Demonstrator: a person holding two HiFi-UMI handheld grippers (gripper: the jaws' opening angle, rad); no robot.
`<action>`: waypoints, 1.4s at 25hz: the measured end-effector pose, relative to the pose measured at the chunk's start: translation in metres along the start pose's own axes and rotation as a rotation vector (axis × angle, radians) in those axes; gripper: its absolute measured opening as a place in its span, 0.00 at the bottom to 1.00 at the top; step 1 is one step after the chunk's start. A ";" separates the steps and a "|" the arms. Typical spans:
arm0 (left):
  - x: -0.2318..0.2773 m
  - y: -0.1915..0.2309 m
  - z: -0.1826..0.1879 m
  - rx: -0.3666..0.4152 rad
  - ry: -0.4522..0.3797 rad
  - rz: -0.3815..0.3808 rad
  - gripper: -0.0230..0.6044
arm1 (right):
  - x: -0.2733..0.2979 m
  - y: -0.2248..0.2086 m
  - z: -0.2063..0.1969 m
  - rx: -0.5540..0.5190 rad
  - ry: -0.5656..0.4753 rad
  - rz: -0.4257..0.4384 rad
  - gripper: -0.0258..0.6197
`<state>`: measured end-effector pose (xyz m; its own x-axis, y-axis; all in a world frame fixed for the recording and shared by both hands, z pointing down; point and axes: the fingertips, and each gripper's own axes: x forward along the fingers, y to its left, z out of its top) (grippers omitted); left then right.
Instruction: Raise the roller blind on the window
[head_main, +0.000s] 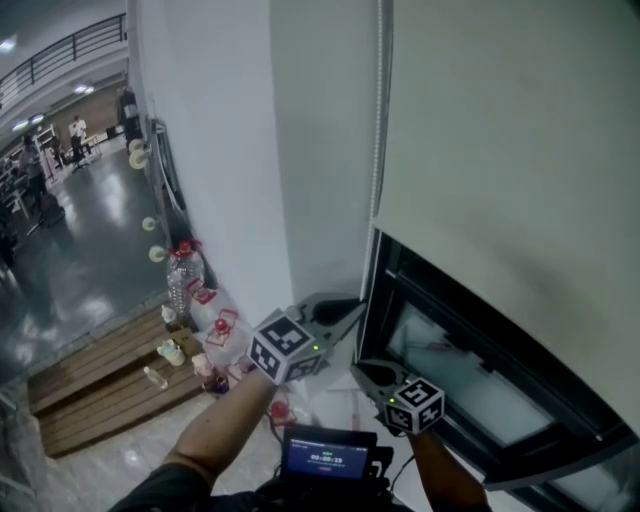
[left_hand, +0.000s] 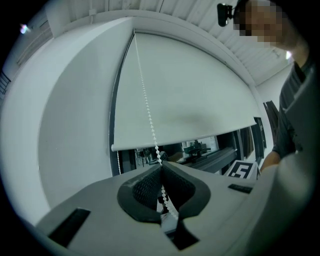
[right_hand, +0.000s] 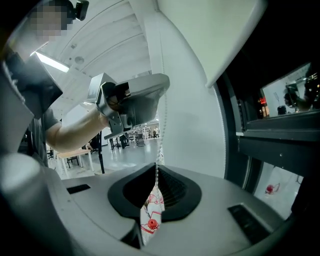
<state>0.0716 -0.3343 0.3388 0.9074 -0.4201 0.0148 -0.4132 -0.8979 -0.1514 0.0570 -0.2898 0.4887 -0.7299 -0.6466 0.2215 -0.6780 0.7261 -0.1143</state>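
The pale roller blind (head_main: 510, 150) covers the upper window; its bottom bar runs slanting above the dark window frame (head_main: 450, 375). A white bead chain (head_main: 378, 120) hangs along the blind's left edge. My left gripper (head_main: 345, 315) is shut on the chain (left_hand: 147, 110), which runs down from the blind's top corner into the jaws (left_hand: 160, 167). Just below it, my right gripper (head_main: 365, 372) has its jaws slightly apart (right_hand: 156, 167), with the chain (right_hand: 161, 130) hanging between them. The left gripper (right_hand: 162, 85) shows above in the right gripper view.
A white wall pillar (head_main: 220, 150) stands left of the blind. At its foot, water bottles and small red-and-white items (head_main: 195, 300) lie by a wooden pallet (head_main: 100, 380). A small screen device (head_main: 328, 452) sits at my chest. People stand far off in the hall (head_main: 78, 135).
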 end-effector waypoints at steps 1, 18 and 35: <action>0.000 -0.001 -0.003 0.008 0.004 0.002 0.04 | -0.002 -0.001 -0.001 0.001 0.000 -0.004 0.10; 0.001 -0.024 -0.060 -0.018 0.062 -0.031 0.04 | -0.043 -0.029 0.029 0.009 -0.101 -0.083 0.12; -0.004 -0.038 -0.122 -0.027 0.140 -0.037 0.04 | -0.057 -0.031 0.074 -0.017 -0.173 -0.088 0.12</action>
<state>0.0743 -0.3146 0.4651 0.9030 -0.3995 0.1578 -0.3838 -0.9154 -0.1216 0.1128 -0.2928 0.4078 -0.6726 -0.7375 0.0603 -0.7396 0.6676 -0.0847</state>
